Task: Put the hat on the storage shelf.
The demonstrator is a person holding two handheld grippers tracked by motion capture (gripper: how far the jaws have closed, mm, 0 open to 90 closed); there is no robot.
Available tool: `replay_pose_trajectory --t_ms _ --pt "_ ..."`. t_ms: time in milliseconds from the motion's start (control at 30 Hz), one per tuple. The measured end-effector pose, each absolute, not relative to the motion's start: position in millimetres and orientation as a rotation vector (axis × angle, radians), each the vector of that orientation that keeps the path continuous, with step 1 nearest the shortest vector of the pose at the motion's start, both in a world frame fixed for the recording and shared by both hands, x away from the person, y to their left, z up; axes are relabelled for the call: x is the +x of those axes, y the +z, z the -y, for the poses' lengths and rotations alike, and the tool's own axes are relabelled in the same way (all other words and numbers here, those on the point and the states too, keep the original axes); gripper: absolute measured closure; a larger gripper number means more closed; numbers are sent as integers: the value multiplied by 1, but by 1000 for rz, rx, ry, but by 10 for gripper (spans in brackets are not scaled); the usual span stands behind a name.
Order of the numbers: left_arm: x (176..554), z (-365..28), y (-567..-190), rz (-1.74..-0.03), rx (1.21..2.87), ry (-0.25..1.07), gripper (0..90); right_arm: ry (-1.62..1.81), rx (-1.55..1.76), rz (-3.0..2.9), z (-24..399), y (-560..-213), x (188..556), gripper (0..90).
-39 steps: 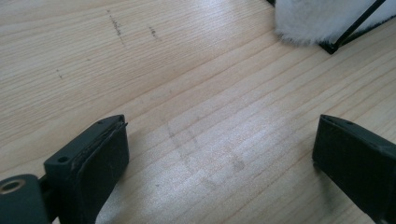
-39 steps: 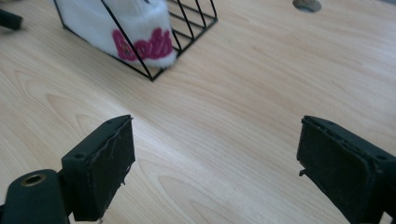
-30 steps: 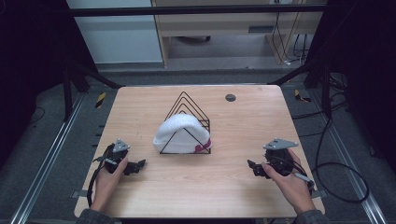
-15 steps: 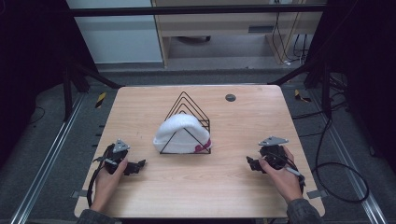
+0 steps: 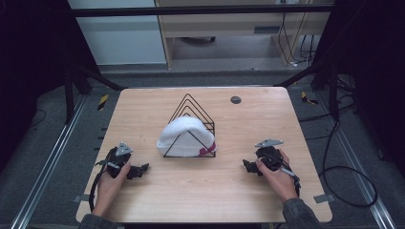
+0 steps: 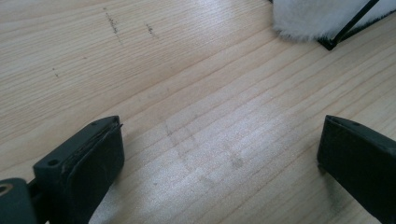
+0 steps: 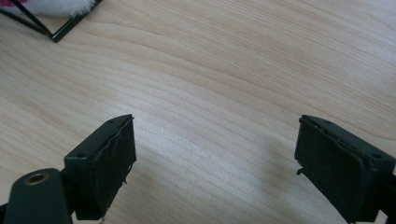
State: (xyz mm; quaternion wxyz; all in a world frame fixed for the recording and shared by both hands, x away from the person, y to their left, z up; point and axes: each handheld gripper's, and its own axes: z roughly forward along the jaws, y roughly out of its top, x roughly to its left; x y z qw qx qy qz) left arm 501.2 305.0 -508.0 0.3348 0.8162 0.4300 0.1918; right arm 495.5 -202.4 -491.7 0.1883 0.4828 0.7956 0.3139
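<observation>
A white fluffy hat [image 5: 184, 135] with a pink patch lies inside a black wire rack [image 5: 192, 125] of triangular dividers at the table's middle. My left gripper [image 5: 140, 170] rests near the front left of the table, open, its jaws wide apart over bare wood [image 6: 219, 154]. The hat's edge [image 6: 317, 16] and a rack bar show at the top right of the left gripper view. My right gripper [image 5: 248, 166] is at the front right, also open with nothing between its jaws [image 7: 217, 158]. The rack's corner [image 7: 56, 35] shows at that view's top left.
A small dark round disc [image 5: 235, 99] lies near the table's far edge. The wooden table [image 5: 267, 124] has bare wood on both sides of the rack. Cables trail on the floor to the right [image 5: 344, 171]. Metal rails run along the floor on the left.
My right gripper has moved a little forward and left, toward the rack. The left gripper has stayed in place.
</observation>
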Motion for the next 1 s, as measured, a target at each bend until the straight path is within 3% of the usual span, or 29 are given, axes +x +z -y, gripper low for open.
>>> replay_pose_trajectory --t_ms 1000 --pt "501 -305 -508 -1118 2133 499 0 926 1423 -2124 178 -508 516 117"
